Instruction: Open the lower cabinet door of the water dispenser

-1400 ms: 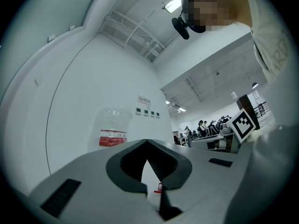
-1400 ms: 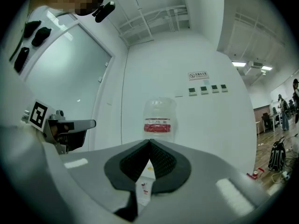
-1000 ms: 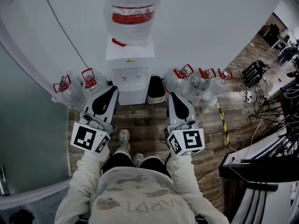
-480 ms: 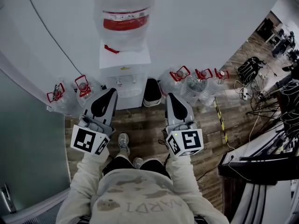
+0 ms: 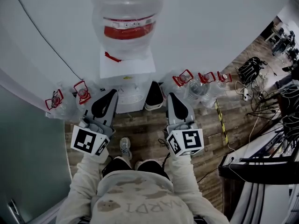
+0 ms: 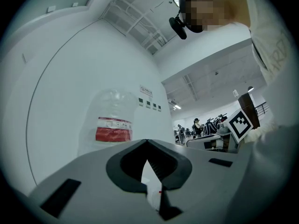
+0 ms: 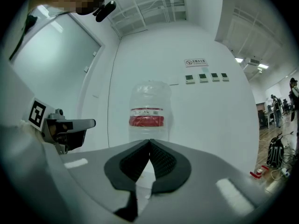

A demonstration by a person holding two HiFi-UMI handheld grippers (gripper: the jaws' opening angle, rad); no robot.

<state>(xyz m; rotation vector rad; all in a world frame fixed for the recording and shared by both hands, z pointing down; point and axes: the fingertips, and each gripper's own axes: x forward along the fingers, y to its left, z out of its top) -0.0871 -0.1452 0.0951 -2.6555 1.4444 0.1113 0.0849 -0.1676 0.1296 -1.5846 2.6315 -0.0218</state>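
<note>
White floor-standing water dispenser [image 5: 127,64] stands against the wall, top-centre in head view, w/ a clear plastic bottle with red label [image 5: 125,13] on top. Lower cabinet door: not discernible in any view. Left gripper [image 5: 113,91] and right gripper [image 5: 171,95] are held approx. level and parallel on outstretched forearms, tips toward the dispenser, short of it, one ea. side of its front. Both jaw pairs pressed together, nothing between. Clear red-handled jugs [image 5: 83,91] sit on the wooden floor [image 5: 145,125] nearby.

Large bottle [image 5: 127,13] atop water dispenser [image 5: 127,68], spare bottles [image 5: 184,80] on the floor [image 5: 145,125] either side — wall [image 5: 210,27] behind
</note>
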